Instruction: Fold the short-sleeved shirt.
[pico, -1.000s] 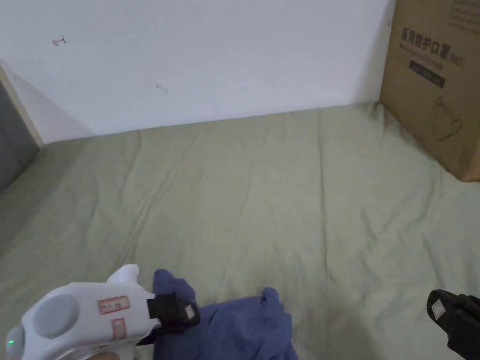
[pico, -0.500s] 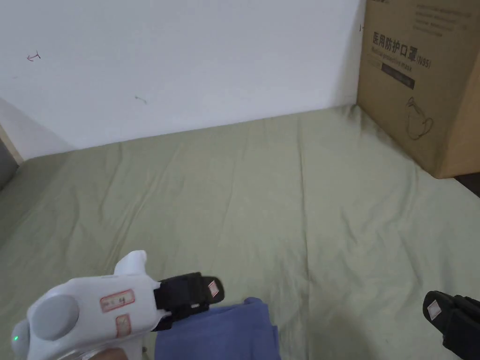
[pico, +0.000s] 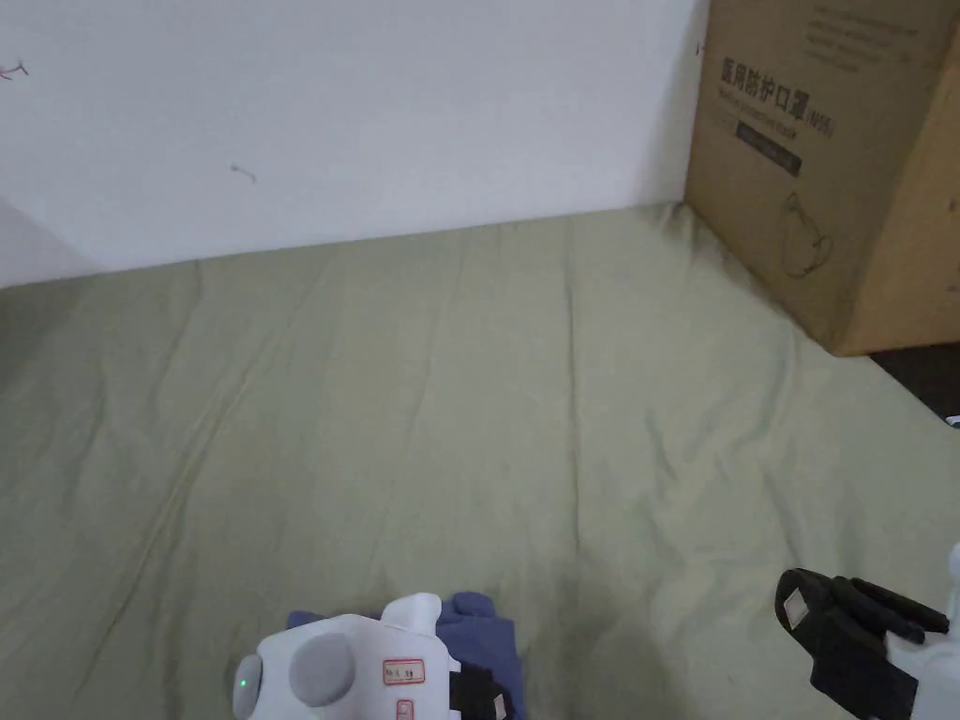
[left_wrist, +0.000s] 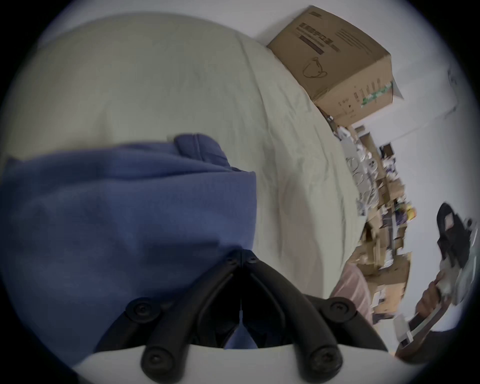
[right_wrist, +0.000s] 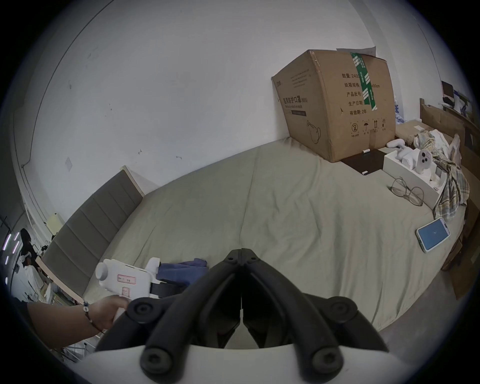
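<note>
In the head view we look down on a green sheet (pico: 525, 394) that runs back to a white wall (pico: 375, 112), with a wide bare stretch across its middle. A box (pico: 825, 169) stands at the far right corner, against the wall. The left gripper (pico: 483, 698) sits at the bottom edge, over the blue shirt (pico: 478, 623), which lies bunched at the near edge of the sheet. The right gripper (pico: 844, 633) hangs at the lower right, well apart from the shirt, over bare sheet.

In the left gripper view the jaws meet at their tips, closed, with the shirt (left_wrist: 117, 220) just beyond and beneath them; we cannot tell whether cloth is pinched between them. The shirt's folded edge runs straight down its right side, with bare sheet (left_wrist: 285, 181) beyond it.

In the right gripper view the jaws are together on nothing. The sheet (right_wrist: 298, 220) lies open ahead. Glasses (right_wrist: 406, 194) and a phone (right_wrist: 433, 234) lie near its right edge, a headboard (right_wrist: 96, 220) bounds the left.
</note>
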